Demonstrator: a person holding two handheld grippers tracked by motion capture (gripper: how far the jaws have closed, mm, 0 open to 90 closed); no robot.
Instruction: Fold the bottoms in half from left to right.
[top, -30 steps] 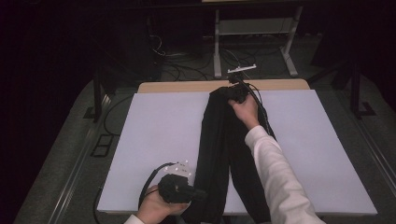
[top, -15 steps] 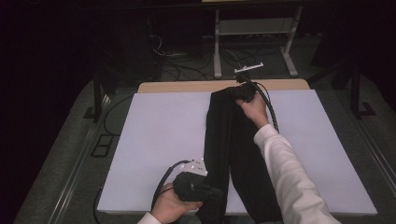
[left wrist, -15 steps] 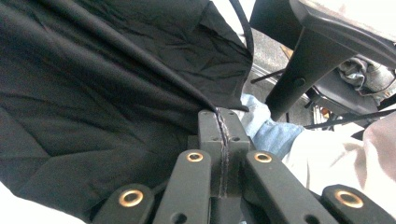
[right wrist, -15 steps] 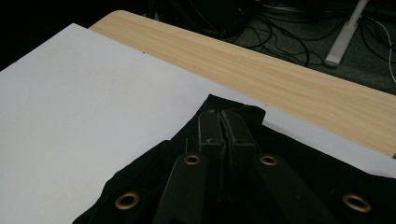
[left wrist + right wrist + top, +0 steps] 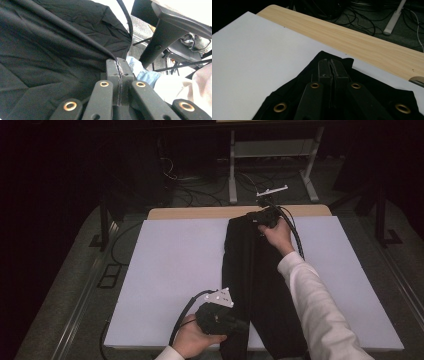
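A long black garment (image 5: 260, 270) lies lengthwise on the white sheet (image 5: 170, 270) that covers the table, from the far edge to the near edge. At the near end my left gripper (image 5: 242, 325) is shut on a fold of the garment's left side. In the left gripper view the fold (image 5: 50, 50) runs taut into the tip of the left gripper (image 5: 117, 62). At the far end my right gripper (image 5: 256, 217) is shut on the garment's top edge. In the right gripper view the right gripper (image 5: 330, 62) lies over black cloth (image 5: 374, 95) near the sheet's far edge.
A strip of bare wooden tabletop (image 5: 200, 212) shows beyond the sheet. Behind the table stand a white frame (image 5: 270, 150) and loose cables (image 5: 200, 185) on the floor. A chair base (image 5: 160, 42) and the person's knee (image 5: 140, 70) sit below the near edge.
My left hand has slid right along the near edge, up against the garment. The right hand has shifted slightly right at the far end, and the garment has moved right with both.
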